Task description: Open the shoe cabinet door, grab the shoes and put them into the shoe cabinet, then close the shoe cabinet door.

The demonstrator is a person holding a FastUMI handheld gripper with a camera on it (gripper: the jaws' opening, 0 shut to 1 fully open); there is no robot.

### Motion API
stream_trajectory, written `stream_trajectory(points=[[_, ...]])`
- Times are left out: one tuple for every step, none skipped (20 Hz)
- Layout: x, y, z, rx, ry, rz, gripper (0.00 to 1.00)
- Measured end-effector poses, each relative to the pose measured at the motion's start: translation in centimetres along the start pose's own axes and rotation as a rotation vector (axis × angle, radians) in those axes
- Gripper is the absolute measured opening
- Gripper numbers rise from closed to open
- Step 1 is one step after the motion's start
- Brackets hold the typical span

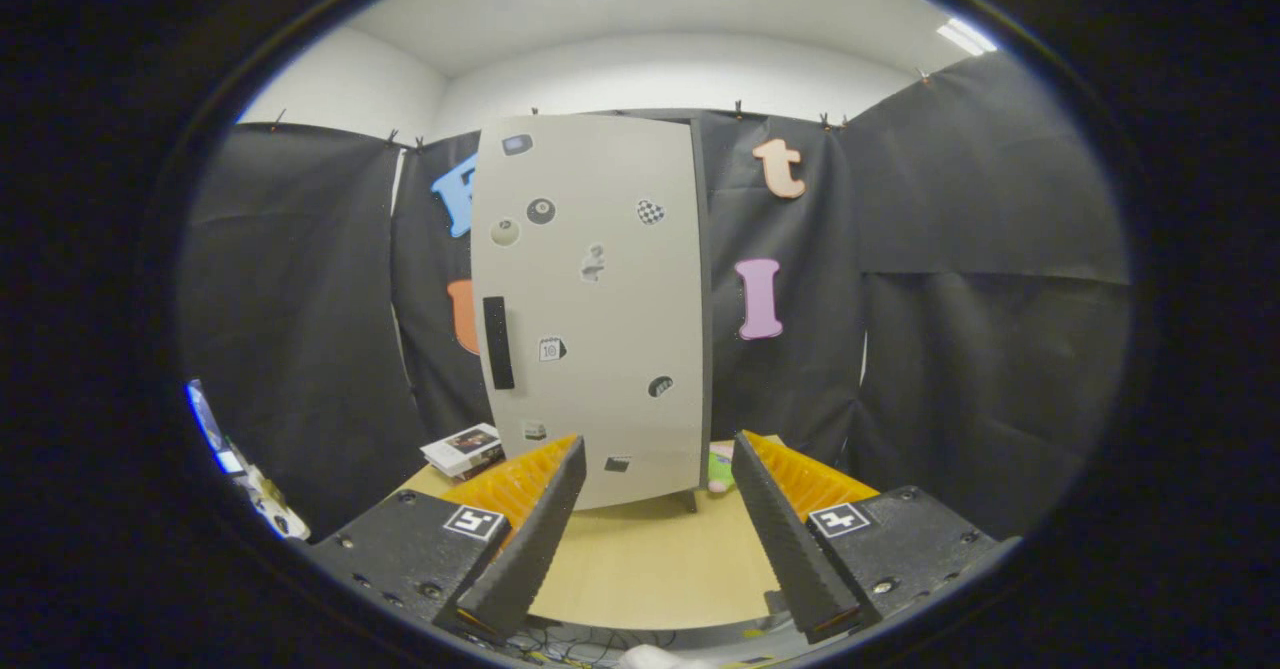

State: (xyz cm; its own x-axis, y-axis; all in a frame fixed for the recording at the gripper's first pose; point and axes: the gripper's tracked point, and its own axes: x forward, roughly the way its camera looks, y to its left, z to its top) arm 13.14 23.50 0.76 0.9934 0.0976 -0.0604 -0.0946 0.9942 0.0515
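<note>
Light wood desk (650,559) with a smooth bare top, sitting in a booth hung with black cloth (980,279) that's clipped along its top edge; above the cloth you get white walls and ceiling with 2 strip lights (965,37). The shoe cabinet (600,299) stands upright at the far side of the desk, straight ahead of the tongs (655,474), and its pale grey door is shut. A black vertical handle (498,342) sits near the door's left edge, and the door has a scatter of small stickers (541,211), one looking like a black billiard ball, one checkered; whatever's printed on them is too small to read. Left of the cabinet there's a small stack of booklets (462,447) on the desk, and something green and pink (720,469) peeks out at its right foot, can't tell what it is. The tongs are spread wide with nothing between the black ribbed fingers (535,539), each base carrying a square black-and-white marker (474,522).
</note>
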Motion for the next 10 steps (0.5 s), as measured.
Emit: stream_trajectory(points=[[-0.38, -0.29, -0.06, -0.001, -0.003, -0.007, 0.96], [-0.61, -0.48, -0.12, 0.001, -0.003, -0.015, 0.96], [-0.67, -0.38, -0.34, 0.006, -0.003, -0.013, 0.96], [-0.71, -0.08, -0.53, 0.008, 0.002, -0.001, 0.96], [-0.69, 0.06, -0.59, 0.006, 0.004, 0.006, 0.96], [-0.59, 0.05, -0.56, 0.002, 0.002, 0.009, 0.96], [-0.45, 0.08, -0.46, 0.001, 0.001, 0.015, 0.96], [-0.32, 0.17, -0.40, 0.001, 0.001, 0.024, 0.96], [-0.13, 0.29, -0.50, 0.001, 0.002, 0.032, 0.96], [0.00, 0.31, -0.42, 0.000, 0.001, 0.038, 0.96]])
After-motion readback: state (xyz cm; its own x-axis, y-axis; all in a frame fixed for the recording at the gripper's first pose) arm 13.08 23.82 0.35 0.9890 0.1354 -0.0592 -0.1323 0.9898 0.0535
